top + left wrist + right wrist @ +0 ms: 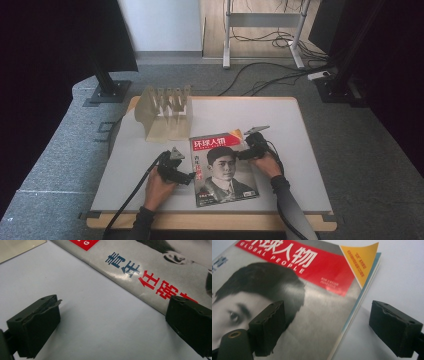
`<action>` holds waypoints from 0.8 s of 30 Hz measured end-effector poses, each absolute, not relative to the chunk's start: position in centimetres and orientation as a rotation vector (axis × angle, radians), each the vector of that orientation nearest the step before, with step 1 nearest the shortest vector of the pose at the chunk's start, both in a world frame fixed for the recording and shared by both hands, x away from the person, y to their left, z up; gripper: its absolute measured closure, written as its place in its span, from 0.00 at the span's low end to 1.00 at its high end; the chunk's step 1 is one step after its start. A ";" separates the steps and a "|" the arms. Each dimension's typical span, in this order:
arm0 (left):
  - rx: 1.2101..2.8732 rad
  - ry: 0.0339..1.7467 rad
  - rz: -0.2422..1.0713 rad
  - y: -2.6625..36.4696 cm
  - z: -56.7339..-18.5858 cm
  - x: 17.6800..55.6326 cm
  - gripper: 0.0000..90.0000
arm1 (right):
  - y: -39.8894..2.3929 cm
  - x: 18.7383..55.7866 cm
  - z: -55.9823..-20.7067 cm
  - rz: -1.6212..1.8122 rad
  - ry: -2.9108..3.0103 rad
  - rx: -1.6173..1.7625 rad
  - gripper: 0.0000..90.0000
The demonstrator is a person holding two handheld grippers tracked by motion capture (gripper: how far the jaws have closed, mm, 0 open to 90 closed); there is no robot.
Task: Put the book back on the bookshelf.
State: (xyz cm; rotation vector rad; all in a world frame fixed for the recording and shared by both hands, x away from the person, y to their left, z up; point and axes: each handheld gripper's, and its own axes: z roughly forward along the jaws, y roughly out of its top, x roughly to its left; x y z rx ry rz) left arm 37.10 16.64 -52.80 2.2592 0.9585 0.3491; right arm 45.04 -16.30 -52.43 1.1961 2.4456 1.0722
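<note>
Grey carpet floor round a pale table (300,150) w/ wooden edge, dark curtains both sides, cables and a metal stand frame (262,30) at the far end.

Magazine (225,170) lies flat on the table's near half, roughly centre, cover up: red title band at top, b/w portrait below, yellow corner at top right. That yellow corner curls up off the pages beneath, seen close in the right gripper view (359,262). Spine runs along the mag's left edge; left gripper view shows blue and red characters printed just inside it (150,280).

Left gripper (194,176) sits at the mag's left edge, about mid-height, jaws wide apart. In its own view (112,322) one jaw is over bare table, the other sits above the cover by the spine; nothing pinched, and whether that jaw touches the cover can't be told.

Right gripper (244,154) is at the mag's right edge, upper half. In its own view (337,325) jaws stand well apart, straddling the edge: one over the cover by the portrait's hair, the other over bare table beyond the page edges. Pads not pressing on anything.

Person's hands hold both grippers, dark sleeves coming in from the near edge; black cables trail off toward the near edge.

Farther back, left of centre: clear acrylic rack (165,112) w/ upright dividers, well apart from the mag's top left corner.
</note>
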 end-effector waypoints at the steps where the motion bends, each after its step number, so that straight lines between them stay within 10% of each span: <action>1: 2.260 0.959 0.351 16.6 -52.8 37.1 0.00 | -16.2 45.2 -52.5 1.082 2.438 1.204 0.15; 24: 2.262 0.961 0.355 16.6 -52.8 37.1 0.00 | -16.8 44.0 -52.1 1.176 2.404 1.383 0.32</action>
